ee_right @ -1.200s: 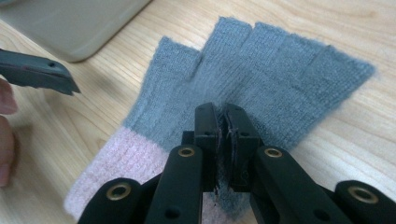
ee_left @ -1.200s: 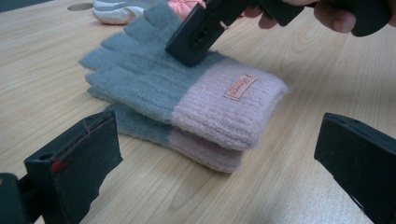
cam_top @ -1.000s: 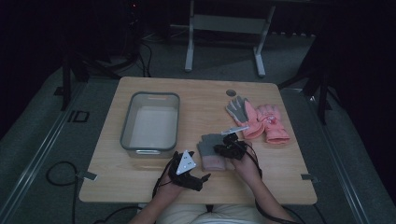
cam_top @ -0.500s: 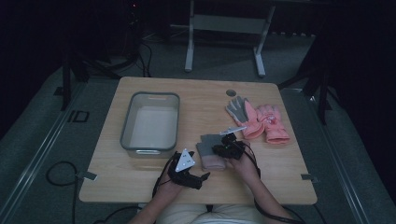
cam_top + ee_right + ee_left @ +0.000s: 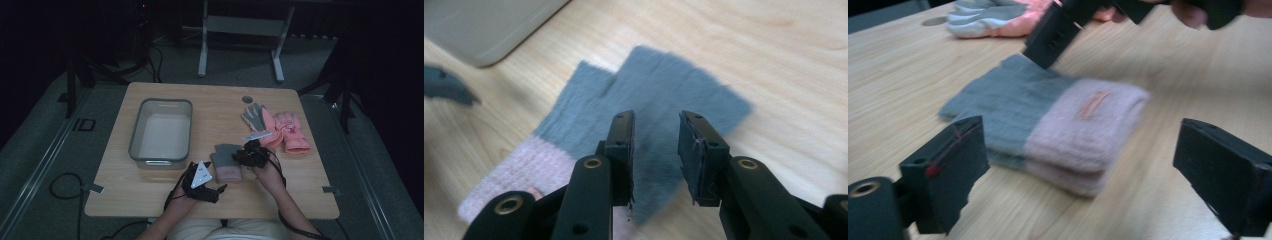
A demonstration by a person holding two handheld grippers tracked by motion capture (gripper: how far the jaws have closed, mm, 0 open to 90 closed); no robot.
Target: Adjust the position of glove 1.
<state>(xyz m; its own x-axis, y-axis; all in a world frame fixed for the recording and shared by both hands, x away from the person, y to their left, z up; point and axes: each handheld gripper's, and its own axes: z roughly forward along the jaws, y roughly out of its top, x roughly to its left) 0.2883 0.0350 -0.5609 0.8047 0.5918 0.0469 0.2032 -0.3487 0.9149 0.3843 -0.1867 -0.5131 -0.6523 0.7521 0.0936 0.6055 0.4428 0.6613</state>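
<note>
A folded pair of mittens [image 5: 227, 162], grey at the fingers and pink at the cuff, lies near the table's front edge. My left gripper [image 5: 207, 189] rests just to its left; in the left gripper view its jaws [image 5: 1083, 145] stand wide on either side of the pink cuff [image 5: 1088, 130] without touching it, and have just been closing a little. My right gripper [image 5: 246, 157] hovers at the mittens' right side. Its jaws [image 5: 656, 122] have just been opening, a gap shows between them, and the grey part [image 5: 674, 85] lies below, not gripped.
A clear plastic bin [image 5: 160, 102] stands left of centre, with its corner [image 5: 489, 30] close to the mittens. Pink and grey gloves [image 5: 287, 130] lie in a heap at the right. A round hole [image 5: 247, 99] sits near the table's far edge.
</note>
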